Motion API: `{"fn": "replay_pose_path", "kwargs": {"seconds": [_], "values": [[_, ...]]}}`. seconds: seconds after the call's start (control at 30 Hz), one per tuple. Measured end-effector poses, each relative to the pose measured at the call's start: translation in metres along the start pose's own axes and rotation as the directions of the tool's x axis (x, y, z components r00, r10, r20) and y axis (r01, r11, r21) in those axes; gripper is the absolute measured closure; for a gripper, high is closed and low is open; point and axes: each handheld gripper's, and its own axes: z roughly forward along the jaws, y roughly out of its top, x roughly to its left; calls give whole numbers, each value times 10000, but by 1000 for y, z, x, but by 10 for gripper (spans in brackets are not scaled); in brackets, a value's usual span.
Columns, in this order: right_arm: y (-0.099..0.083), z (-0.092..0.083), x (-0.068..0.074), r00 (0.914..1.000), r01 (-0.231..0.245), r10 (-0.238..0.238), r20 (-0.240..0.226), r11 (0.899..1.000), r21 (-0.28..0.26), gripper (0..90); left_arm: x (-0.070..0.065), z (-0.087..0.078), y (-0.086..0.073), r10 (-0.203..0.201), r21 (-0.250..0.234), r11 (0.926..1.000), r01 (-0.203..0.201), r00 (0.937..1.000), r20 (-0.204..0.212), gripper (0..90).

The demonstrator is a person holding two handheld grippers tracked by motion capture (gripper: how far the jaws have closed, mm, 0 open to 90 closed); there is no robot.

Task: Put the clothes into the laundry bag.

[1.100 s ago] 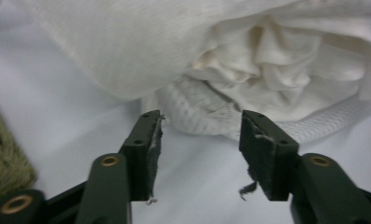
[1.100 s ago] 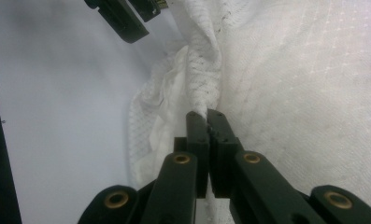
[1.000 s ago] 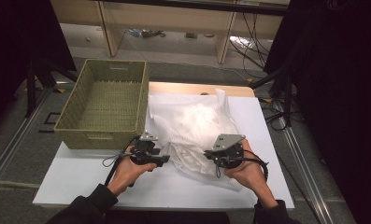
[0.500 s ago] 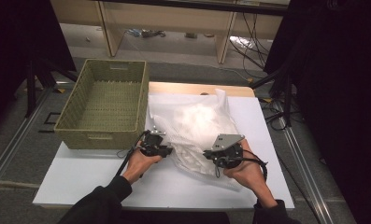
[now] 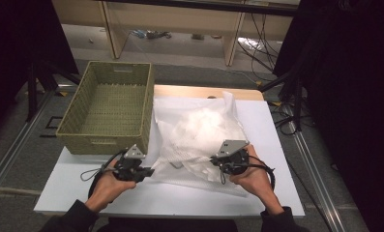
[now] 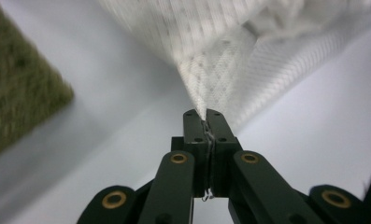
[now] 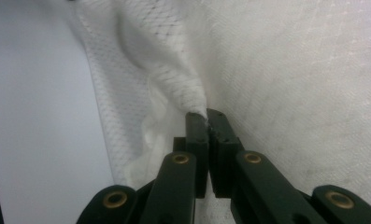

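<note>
- The jaws of the left gripper are clamping a pinch of the white mesh bag; they have just been closing, and the netting is now running down the seam between them.
- From that pinch the mesh is fanning upward and away, pulled taut into a point.
- The jaws of the right gripper are clenching a twisted fold of the same bag, with the netting bunching just above their tips.
- In the high view, the left gripper is sitting at the bag's near left corner and the right gripper at its near right part, each in one of the person's hands.
- The mesh bag is lying on the white worktop, its left edge just beside the woven basket.
- The basket is standing on the worktop's far left corner, with part of it hanging past the edge.
</note>
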Motion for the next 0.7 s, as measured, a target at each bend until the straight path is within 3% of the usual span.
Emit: {"fn": "replay_pose_path", "kwargs": {"seconds": [0.13, 0.17, 0.2, 0.27, 0.33, 0.37, 0.4, 0.47, 0.5, 0.6, 0.7], "values": [[0, 0, 2, 9998, -200, 201, -49, 9998, 61, 893, -1, -1, -3, 132, 119, 9998, -130, 9998, -147, 876], [0, 0, 2, 9998, -200, 201, -49, 9998, 61, 893, -1, -1, -3, 132, 119, 9998, -130, 9998, -147, 839], [0, 1, 1, 9999, -168, 168, 23, 9999, -2, 893, 1, 1, 0, -422, -140, 9990, 422, 9991, -2, 758], [0, 1, 0, 9998, -163, 163, -77, 9999, -48, 893, 6, 5, 3, -576, -295, 9979, 579, 9983, 118, 673], [-1, 0, 0, 9998, -193, 193, -67, 9998, 11, 893, 9, 12, 3, -683, -290, 9972, 689, 9975, 198, 685], [-1, 1, -1, 9999, -150, 149, -41, 9999, -83, 893, 12, 17, 1, -547, -379, 9977, 562, 9976, 415, 725], [0, 1, -1, 9998, -198, 197, -42, 9997, -154, 893, 14, 20, -1, -689, -344, 9969, 711, 9957, 613, 774], [0, -1, -2, 10000, -65, 63, -77, 9996, -259, 893, 15, 20, -6, -931, -303, 9950, 950, 9938, 604, 863], [-1, -3, -1, 9996, -264, 261, -92, 9993, -261, 893, 16, 17, -8, -779, -85, 9969, 786, 9951, 610, 879], [1, -5, -3, 9997, -227, 226, -29, 9992, -324, 895, 4, 1, -13, -525, -133, 9985, 534, 9968, 597, 883], [1, -10, -4, 10000, -82, 80, -27, 9989, -468, 896, -12, -8, -16, 542, 368, 9977, -562, 9970, 549, 881]]}}
